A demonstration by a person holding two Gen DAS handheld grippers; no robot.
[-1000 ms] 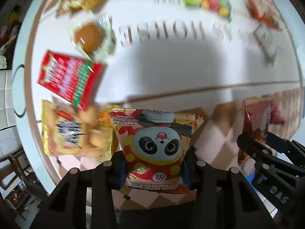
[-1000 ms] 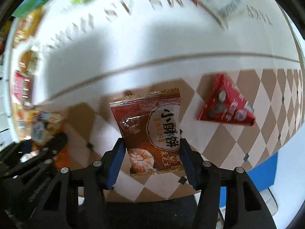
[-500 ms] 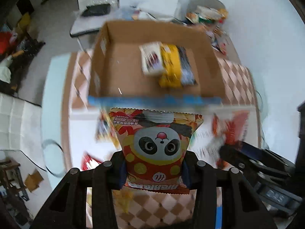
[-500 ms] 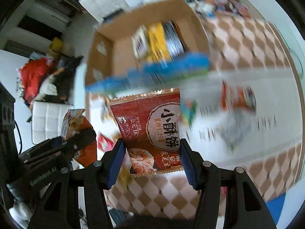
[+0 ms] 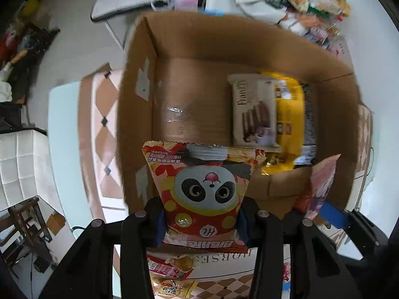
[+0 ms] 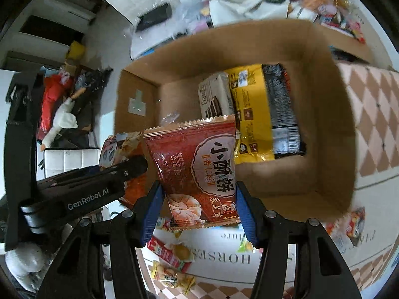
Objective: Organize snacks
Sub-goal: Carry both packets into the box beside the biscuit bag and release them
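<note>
A: We have the cardboard box under both hands, on the checked tablecloth, with a white wafer pack, a yellow packet and a dark one lying along one side of its floor. The other side is bare.

B: And we're carrying two snacks over its near wall. Our left gripper is clenched on the panda bag; our right gripper is clamped on the red pastry packet. Both bags stand up out of the jaws, above the box rather than in it.

A: The risk, as we judge it, is letting go too near that wall. A bag could catch the rim and tip out among the loose snacks on the table.

B: Or the two bags could foul each other; the hands are close together.

A: The right view shows that closeness: the left gripper sits just beside the pastry packet. The left view shows only that packet's edge.

B: The left view, though, shows the bare floor better.
</note>
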